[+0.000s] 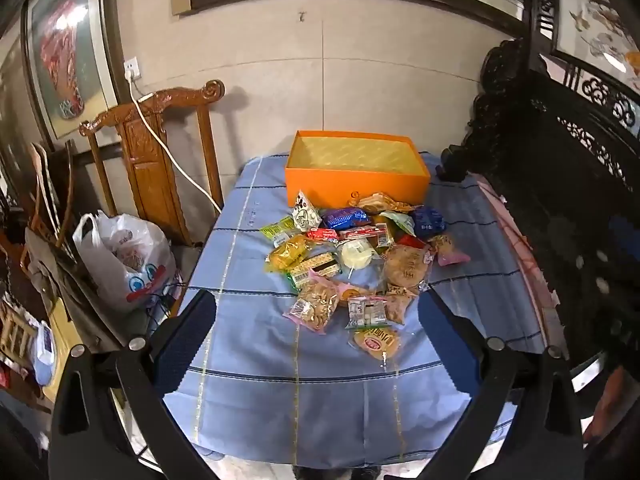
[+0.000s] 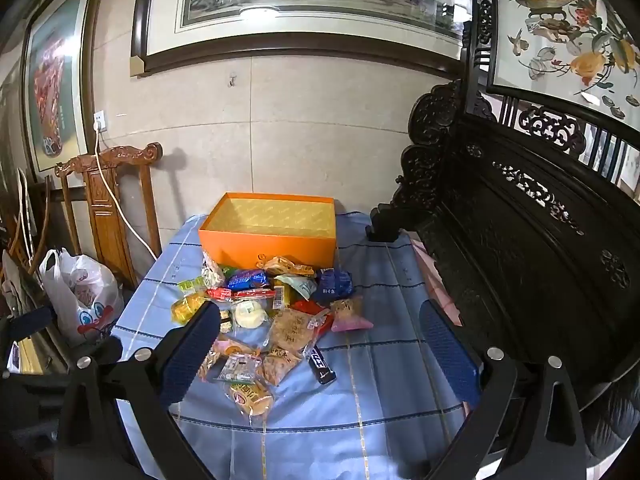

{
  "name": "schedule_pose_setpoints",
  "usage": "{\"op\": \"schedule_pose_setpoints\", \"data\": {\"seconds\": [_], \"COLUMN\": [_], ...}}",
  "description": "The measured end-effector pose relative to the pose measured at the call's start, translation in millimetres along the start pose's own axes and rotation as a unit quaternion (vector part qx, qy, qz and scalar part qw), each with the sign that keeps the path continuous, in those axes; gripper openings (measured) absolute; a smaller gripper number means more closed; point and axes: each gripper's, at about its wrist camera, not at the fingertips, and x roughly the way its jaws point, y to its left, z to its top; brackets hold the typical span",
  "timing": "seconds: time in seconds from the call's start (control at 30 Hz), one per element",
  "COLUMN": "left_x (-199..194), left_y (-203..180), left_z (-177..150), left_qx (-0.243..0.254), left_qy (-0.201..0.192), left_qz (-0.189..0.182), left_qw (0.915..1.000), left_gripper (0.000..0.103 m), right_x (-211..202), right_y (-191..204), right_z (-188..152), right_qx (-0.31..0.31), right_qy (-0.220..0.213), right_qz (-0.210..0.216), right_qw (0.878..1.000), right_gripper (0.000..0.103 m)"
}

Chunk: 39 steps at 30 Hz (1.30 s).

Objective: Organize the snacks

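Observation:
A pile of wrapped snacks (image 1: 352,256) lies in the middle of the blue checked tablecloth (image 1: 256,360); it also shows in the right wrist view (image 2: 264,312). Behind it stands an open, empty orange box (image 1: 356,172), seen in the right wrist view (image 2: 272,232) too. A dark bar-shaped snack (image 2: 321,365) lies at the pile's near right edge. My left gripper (image 1: 316,340) is open and empty, hovering above the table's near side. My right gripper (image 2: 320,348) is open and empty, its left finger in front of the pile's left part.
A carved wooden chair (image 1: 156,152) stands left of the table with a white cable over it. A white plastic bag (image 1: 124,260) sits on the floor at left. A dark carved screen (image 2: 520,240) borders the table's right side. The wall is close behind the box.

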Motion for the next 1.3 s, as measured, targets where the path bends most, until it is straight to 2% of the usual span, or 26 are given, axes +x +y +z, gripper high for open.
{"op": "schedule_pose_setpoints", "data": {"seconds": [0.13, 0.23, 0.4, 0.5, 0.57, 0.67, 0.77, 0.9, 1.13, 1.3], "left_x": [-2, -2, -1, -3, -3, 0, 1, 9, 20, 21], "left_y": [7, 12, 3, 3, 6, 7, 12, 19, 25, 24], "left_z": [4, 5, 2, 1, 1, 2, 9, 22, 35, 34], "left_qx": [-0.007, -0.014, 0.009, 0.01, 0.003, 0.003, 0.002, -0.011, -0.014, -0.011], "left_qy": [0.0, 0.001, -0.001, -0.005, -0.003, -0.003, -0.02, -0.025, -0.039, -0.037], "left_qz": [-0.004, 0.013, 0.025, 0.009, -0.027, -0.003, 0.022, 0.012, 0.035, 0.035], "left_qw": [1.0, 0.9998, 0.9996, 0.9999, 0.9996, 1.0, 0.9995, 0.9996, 0.9985, 0.9986], "left_gripper": [0.099, 0.099, 0.099, 0.099, 0.099, 0.099, 0.099, 0.099, 0.099, 0.099], "right_x": [2, 1, 2, 1, 2, 4, 6, 9, 12, 14], "right_y": [0, 2, 3, 3, 3, 0, -3, -3, -1, -1], "right_z": [1, 3, 2, 2, 2, 2, 0, -1, -1, -3], "right_qx": [-0.001, -0.004, -0.004, -0.004, -0.002, 0.005, 0.01, 0.005, -0.007, -0.007], "right_qy": [0.0, -0.002, -0.002, -0.003, -0.002, 0.001, 0.005, 0.006, 0.009, 0.012], "right_qz": [-0.001, -0.003, 0.002, 0.002, 0.001, 0.003, 0.004, 0.009, 0.014, 0.012], "right_qw": [1.0, 1.0, 1.0, 1.0, 1.0, 1.0, 1.0, 1.0, 1.0, 1.0], "right_gripper": [0.099, 0.099, 0.099, 0.099, 0.099, 0.099, 0.099, 0.099, 0.099, 0.099]}}
